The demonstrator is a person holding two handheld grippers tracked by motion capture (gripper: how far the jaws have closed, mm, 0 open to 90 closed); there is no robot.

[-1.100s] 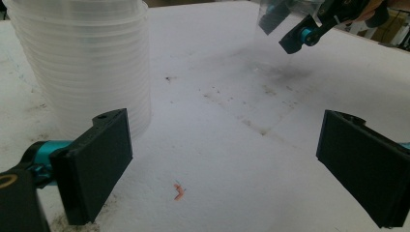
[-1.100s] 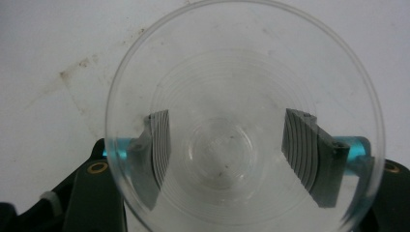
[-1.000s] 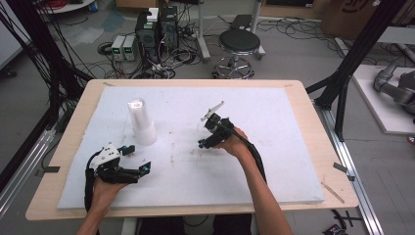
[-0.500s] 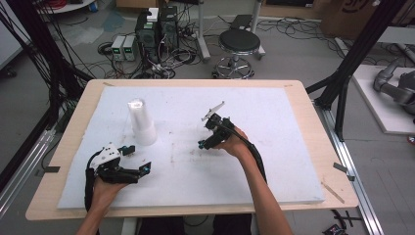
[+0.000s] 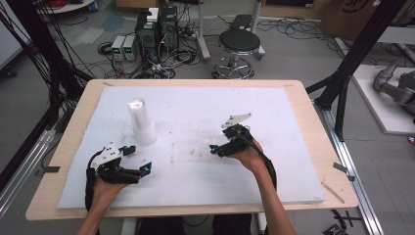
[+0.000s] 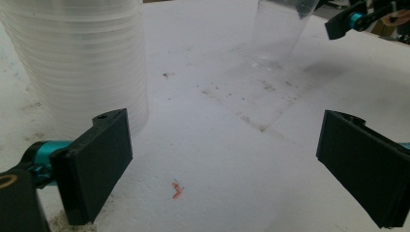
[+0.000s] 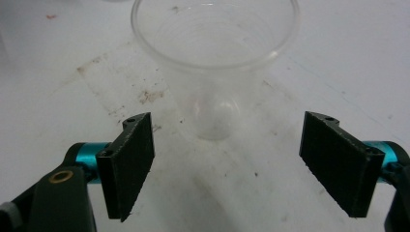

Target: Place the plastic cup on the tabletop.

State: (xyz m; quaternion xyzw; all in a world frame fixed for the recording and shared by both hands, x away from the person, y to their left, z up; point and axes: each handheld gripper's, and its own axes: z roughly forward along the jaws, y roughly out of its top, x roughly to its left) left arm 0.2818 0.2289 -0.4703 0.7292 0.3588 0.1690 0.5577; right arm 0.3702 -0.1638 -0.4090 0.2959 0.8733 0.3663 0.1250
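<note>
Clear plastic cup (image 7: pixel 215 63) stands upright on the white foam board (image 5: pixel 293 147), just ahead of the right gripper (image 7: pixel 227 164), whose jaws have just been opening and stand apart from it. Left gripper (image 6: pixel 222 164) gapes empty beside the cup stack (image 6: pixel 82 63).

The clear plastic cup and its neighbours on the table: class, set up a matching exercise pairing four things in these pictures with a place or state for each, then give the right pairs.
Things:
1. single clear cup
2. stack of cups
3. left gripper
4. right gripper

Places or states:
A. jaws wide apart, near the foot of the tall stack
B. upright and alone on the white board, just ahead of open jaws, untouched
C. tall nested tower on the left half of the board
D. jaws have just been opening, with nothing between them, right of the board's centre

Pairs: 1-B, 2-C, 3-A, 4-D
</note>
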